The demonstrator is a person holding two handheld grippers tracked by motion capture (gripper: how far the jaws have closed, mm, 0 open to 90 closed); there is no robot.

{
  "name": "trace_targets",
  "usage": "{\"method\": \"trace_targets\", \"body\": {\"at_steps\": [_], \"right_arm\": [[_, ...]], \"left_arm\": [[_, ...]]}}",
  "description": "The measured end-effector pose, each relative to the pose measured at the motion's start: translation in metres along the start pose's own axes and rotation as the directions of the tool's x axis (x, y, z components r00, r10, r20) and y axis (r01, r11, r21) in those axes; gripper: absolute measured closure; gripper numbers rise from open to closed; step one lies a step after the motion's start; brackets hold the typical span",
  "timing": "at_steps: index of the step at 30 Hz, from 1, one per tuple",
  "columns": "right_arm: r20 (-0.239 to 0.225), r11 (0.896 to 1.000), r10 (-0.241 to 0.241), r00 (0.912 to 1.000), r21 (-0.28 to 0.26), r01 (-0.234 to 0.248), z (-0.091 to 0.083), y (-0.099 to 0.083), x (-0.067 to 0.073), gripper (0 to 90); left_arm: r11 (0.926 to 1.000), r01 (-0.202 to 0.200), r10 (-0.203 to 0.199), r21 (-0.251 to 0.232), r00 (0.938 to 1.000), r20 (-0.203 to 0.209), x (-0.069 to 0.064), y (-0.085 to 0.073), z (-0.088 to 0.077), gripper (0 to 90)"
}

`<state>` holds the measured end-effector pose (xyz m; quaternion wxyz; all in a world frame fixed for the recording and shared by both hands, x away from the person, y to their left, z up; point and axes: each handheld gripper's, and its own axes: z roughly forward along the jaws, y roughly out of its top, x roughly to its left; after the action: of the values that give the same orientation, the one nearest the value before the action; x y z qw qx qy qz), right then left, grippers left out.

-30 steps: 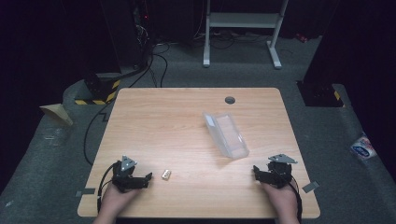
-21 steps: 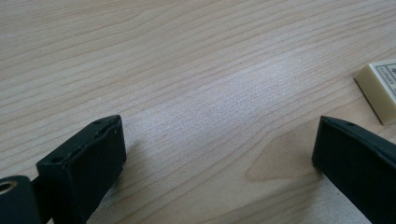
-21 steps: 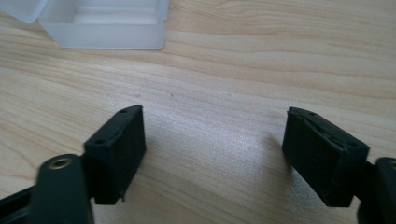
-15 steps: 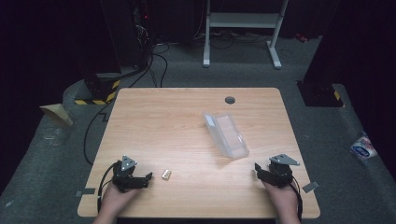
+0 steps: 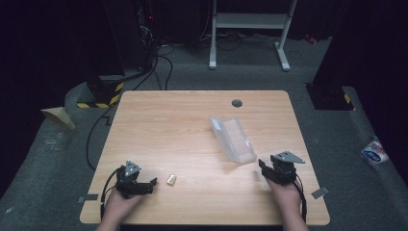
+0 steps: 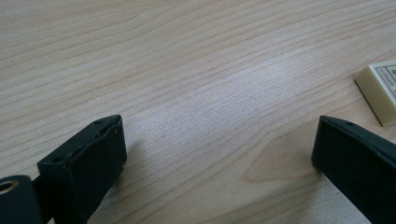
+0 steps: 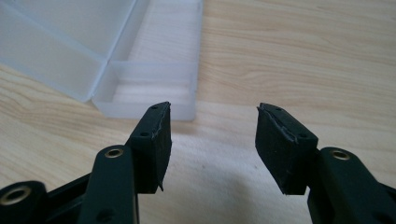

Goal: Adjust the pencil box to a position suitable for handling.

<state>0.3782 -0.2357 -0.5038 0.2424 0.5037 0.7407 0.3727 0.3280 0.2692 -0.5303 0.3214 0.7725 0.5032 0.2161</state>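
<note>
Overhead view; two close tabletop (image 5: pixel 192 130) views

Left gripper (image 5: pixel 153 182) at 7 o'clock, fingers wide apart. Right gripper (image 5: pixel 263 166) at 5 o'clock, fingers just closing, nothing between.

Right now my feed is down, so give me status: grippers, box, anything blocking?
Left gripper open, empty. Right gripper just closing, nothing between jaws. Clear plastic box open on table, untouched. Small eraser beside left gripper; nothing blocking.

Both hand-held tools are black; the left gripper (image 5: pixel 153 182) and the right gripper (image 5: pixel 261 165) each carry a grey three-cornered plate on top; black cables trail back along the bare forearms. Blocky black jaws show brass-ringed screw holes near their bases.
</note>
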Motion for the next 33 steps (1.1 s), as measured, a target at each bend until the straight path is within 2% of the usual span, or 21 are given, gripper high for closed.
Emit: {"method": "trace_targets", "body": {"at_steps": [4,7,11,21,27,31,33], "right_arm": [[0.000,1.000,-0.002,1.0000,0.008,0.002,0.008,0.007,0.004,45.9],[0.002,1.000,0.005,1.0000,-0.006,-0.005,0.013,0.010,0.005,45.5],[0.003,1.000,0.015,0.9999,0.010,-0.015,0.020,0.015,0.006,44.8],[0.002,1.000,0.011,0.9999,0.005,-0.011,0.030,0.033,0.011,51.2],[0.008,0.999,0.032,0.9995,0.012,-0.032,0.032,0.035,0.012,55.4],[0.009,1.000,0.026,0.9996,0.014,-0.026,0.033,0.035,0.011,57.4],[0.002,1.000,0.022,0.9997,0.021,-0.023,0.034,0.035,0.009,62.1]], "left_arm": [[1.0000,0.004,-0.004,-0.001,1.0000,0.001,0.000,0.000,0.000,3.3],[1.0000,0.004,-0.004,-0.001,1.0000,0.001,0.000,0.000,0.000,3.3],[1.0000,0.004,-0.004,-0.001,1.0000,0.004,0.000,0.000,0.000,3.3],[1.0000,-0.002,0.002,-0.001,1.0000,0.009,0.000,0.000,0.000,3.6],[1.0000,-0.005,0.005,-0.001,0.9999,0.010,0.000,0.000,0.000,3.8],[1.0000,-0.006,0.006,-0.001,0.9999,0.011,0.000,0.000,0.000,3.8],[1.0000,-0.007,0.007,-0.002,0.9999,0.011,0.000,0.000,0.000,3.8]]}}
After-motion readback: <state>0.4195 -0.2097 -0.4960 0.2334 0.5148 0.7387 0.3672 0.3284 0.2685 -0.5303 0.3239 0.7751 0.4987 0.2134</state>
